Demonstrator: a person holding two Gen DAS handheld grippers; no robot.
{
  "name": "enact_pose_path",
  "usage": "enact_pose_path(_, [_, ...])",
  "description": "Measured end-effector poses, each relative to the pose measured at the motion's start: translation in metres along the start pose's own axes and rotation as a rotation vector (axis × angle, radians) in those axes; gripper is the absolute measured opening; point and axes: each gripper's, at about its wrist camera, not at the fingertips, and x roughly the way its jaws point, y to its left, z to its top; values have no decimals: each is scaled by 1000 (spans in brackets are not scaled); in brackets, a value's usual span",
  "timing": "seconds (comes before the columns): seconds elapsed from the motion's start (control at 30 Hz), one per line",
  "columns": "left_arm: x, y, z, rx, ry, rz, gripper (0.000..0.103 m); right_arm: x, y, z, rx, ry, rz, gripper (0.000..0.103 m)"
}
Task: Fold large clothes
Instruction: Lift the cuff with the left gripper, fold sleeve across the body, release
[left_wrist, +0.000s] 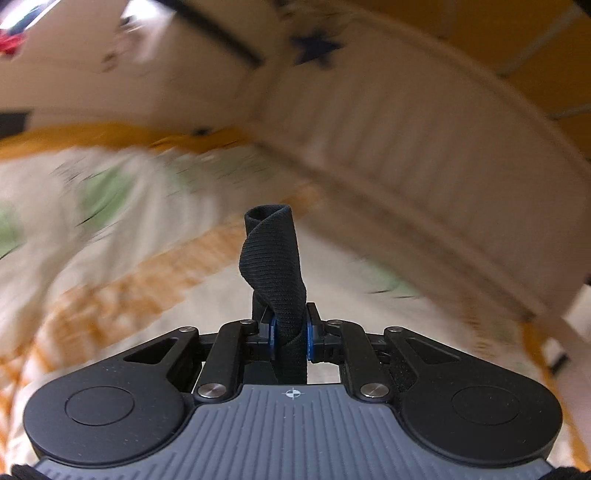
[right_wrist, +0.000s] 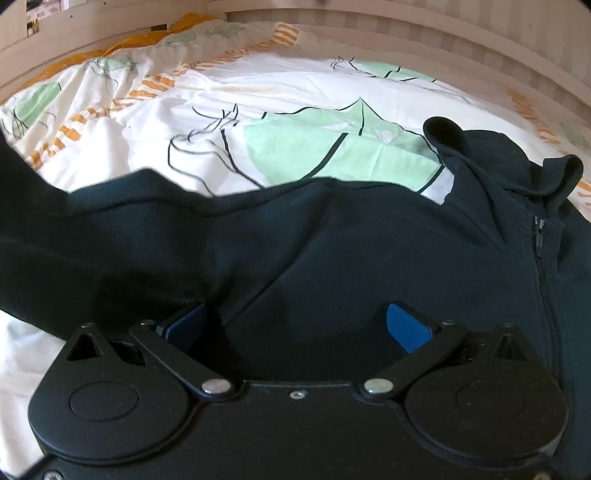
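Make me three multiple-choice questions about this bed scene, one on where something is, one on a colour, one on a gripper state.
1. Where does the dark jacket lie?
A. On the patterned duvet
B. On a chair
C. On the floor

2. What colour are the duvet's stripes?
A. Red
B. Orange
C. Purple

3. How is the left gripper?
A. Wide open, empty
B. Out of view
C. Shut on a black fabric strip

Answers: A, the jacket spreads over the bedding; B, orange bands cross the white cover; C, the pads pinch the strip, which sticks out past them.
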Motion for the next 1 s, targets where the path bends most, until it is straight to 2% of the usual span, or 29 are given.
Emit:
enact_pose_path(0.13, [-9, -64, 7, 56, -13, -139, 13, -39, -36, 7, 106, -63, 25, 97])
enact_pose_path(0.23, [-7, -112, 2, 87, 4, -242, 13, -65, -66, 1, 144, -77, 13, 98])
enact_pose_path(0.33, [2, -155, -14, 122, 32, -318, 14, -83, -97, -12, 175, -69, -20, 98])
enact_pose_path(0.47, [29, -206, -50, 96, 127, -414, 14, -105, -136, -38, 232, -58, -68, 98])
enact_pose_path(0.6, [52, -246, -101, 147, 219, -447, 15, -126, -176, -66, 325, -43, -100, 98])
enact_pose_path(0.7, [76, -262, -138, 165, 302, -459, 16, -139, -197, -82, 389, -39, -117, 98])
enact_pose_path(0.83, [100, -268, -179, 205, 409, -451, 31, -155, -221, -101, 442, -37, -131, 98])
enact_pose_path(0.9, [102, -265, -196, 226, 464, -455, 33, -158, -226, -105, 457, -34, -137, 98])
enact_pose_path(1.0, [91, -262, -203, 229, 493, -466, 39, -159, -230, -109, 468, -29, -146, 98])
